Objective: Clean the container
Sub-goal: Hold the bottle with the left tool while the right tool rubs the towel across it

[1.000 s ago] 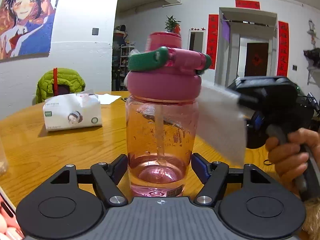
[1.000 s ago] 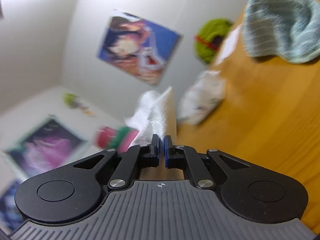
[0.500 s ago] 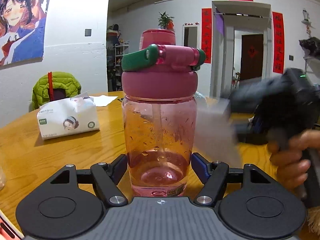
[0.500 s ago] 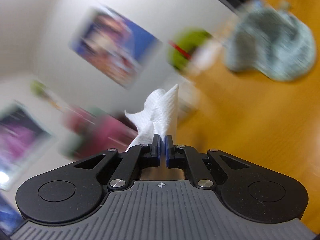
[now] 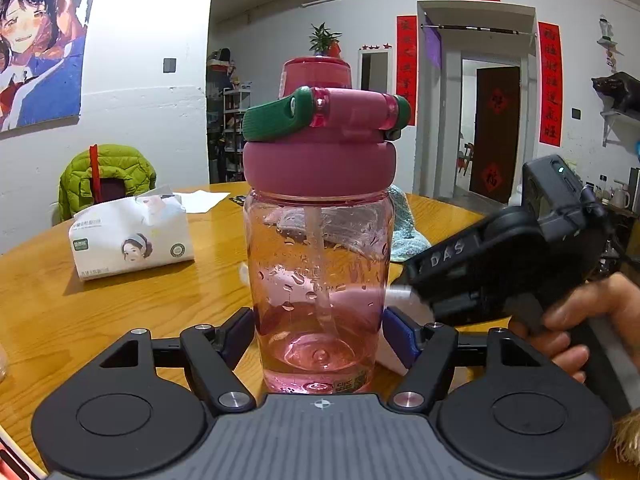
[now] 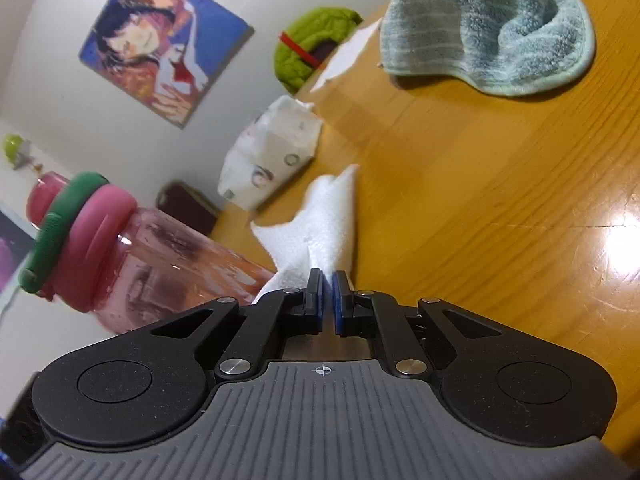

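Two claws: both in view, one on each side of the task's container.
Left claw (image 5: pixel 319 332): blue pads pressed against the lower sides of the pink water bottle (image 5: pixel 319 276), gripping it just above its base.
Pink water bottle: upright at centre of the round wooden worktop (image 5: pixel 48 300); clear pink body with droplets on the wall and a straw inside; thick pink screw lid with a green carry loop (image 5: pixel 276 118) folded over the top.
Right claw (image 6: pixel 327 302): pads drawn nearly together, pinching a crumpled white paper towel (image 6: pixel 320 236); seen from the left wrist as a black housing marked "DAS", tip at the bottle's lower right side.
White paper towel: bunched, fanning forward from the pads; its left edge against the bottle's wall in the right wrist view.
Hand (image 5: pixel 576 328): wrapped round the right claw's grip, at the right edge of the left wrist view.
Tissue pack (image 5: pixel 130 238): soft white pack lying on the worktop, left of and behind the bottle.
Blue-green towel (image 6: pixel 492 28): rumpled heap on the worktop behind the bottle.
Green padded jacket (image 5: pixel 106 178): beyond the worktop's far edge, near the wall.
Anime poster (image 5: pixel 42 46): on the white wall, upper left.
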